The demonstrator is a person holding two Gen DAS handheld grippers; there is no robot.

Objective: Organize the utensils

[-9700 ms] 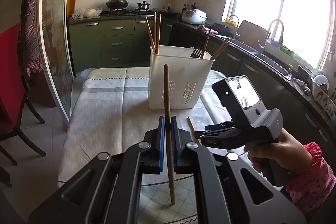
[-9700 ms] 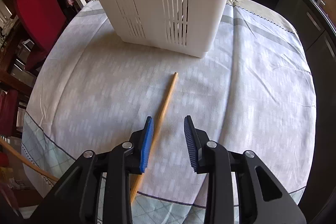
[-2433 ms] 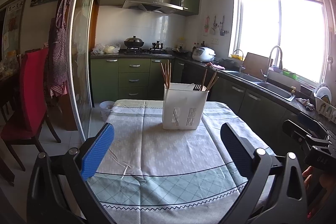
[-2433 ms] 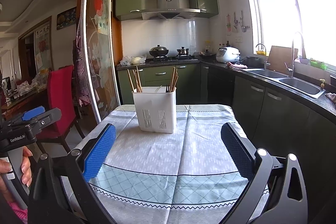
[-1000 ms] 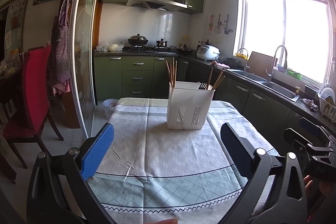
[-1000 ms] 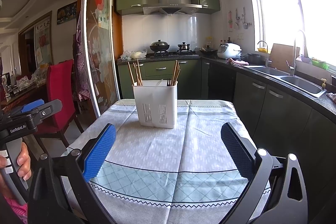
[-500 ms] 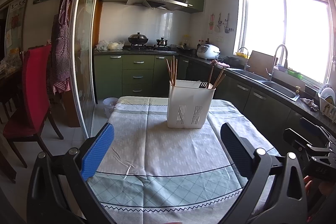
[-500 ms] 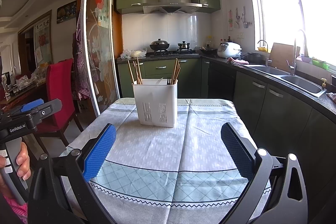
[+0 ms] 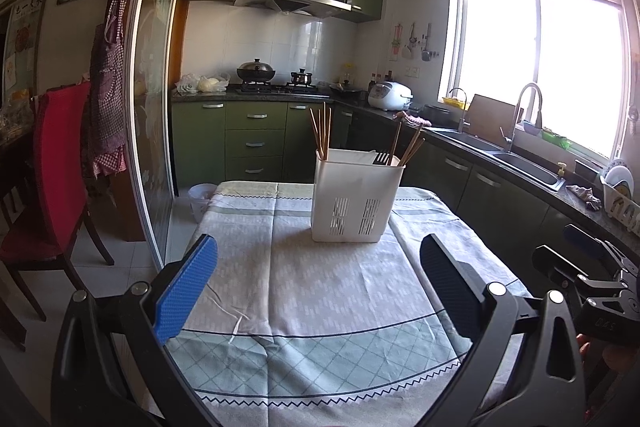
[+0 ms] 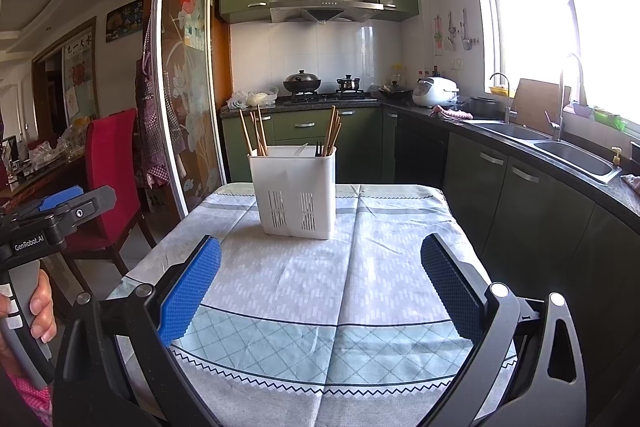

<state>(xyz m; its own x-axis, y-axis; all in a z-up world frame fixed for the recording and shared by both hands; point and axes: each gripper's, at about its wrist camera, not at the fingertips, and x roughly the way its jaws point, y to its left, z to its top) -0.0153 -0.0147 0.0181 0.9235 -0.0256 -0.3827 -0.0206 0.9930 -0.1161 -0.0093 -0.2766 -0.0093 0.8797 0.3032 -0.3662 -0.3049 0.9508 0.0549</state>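
Observation:
A white slotted utensil holder (image 9: 354, 199) stands upright on the far half of the table; it also shows in the right wrist view (image 10: 294, 191). Several wooden chopsticks (image 9: 322, 133) and a dark fork (image 9: 382, 158) stand in it; the chopsticks also show in the right wrist view (image 10: 332, 131). My left gripper (image 9: 316, 279) is wide open and empty, well back near the table's front edge. My right gripper (image 10: 318, 277) is also wide open and empty, equally far from the holder. No loose utensil shows on the cloth.
The table wears a pale checked cloth (image 9: 320, 287). A red chair (image 10: 110, 183) and a glass sliding door (image 10: 180, 87) stand to the left. Green cabinets, a stove and a sink counter (image 10: 560, 147) run along the back and right.
Earlier my left gripper held a chopstick and another lay on the cloth; both are now off the cloth and both grippers are open and pulled back. In the last second little has moved.

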